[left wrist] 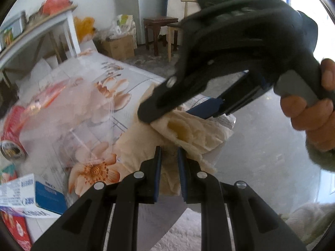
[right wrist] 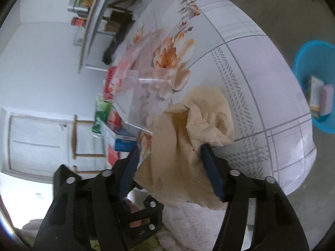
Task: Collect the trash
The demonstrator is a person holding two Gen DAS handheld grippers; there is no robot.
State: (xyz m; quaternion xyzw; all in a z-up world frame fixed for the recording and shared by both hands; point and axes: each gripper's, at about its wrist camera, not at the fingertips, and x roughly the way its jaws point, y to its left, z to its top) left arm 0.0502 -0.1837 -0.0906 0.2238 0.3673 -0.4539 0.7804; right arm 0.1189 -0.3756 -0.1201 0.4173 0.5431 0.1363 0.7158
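Note:
A crumpled beige napkin hangs off the near edge of the flower-patterned table. My left gripper is shut on its lower part, jaws narrow with the paper pinched between the blue pads. My right gripper, held by a hand, reaches in from the upper right onto the napkin's top. In the right wrist view the napkin lies between the wide-set fingers of the right gripper. The right pad touches the paper and the left pad stands just clear of it.
A blue bin with packets inside stands on the floor to the right of the table. On the cloth lie a clear plastic bag, a red can and a blue-and-white box. Stools and a cardboard box stand behind.

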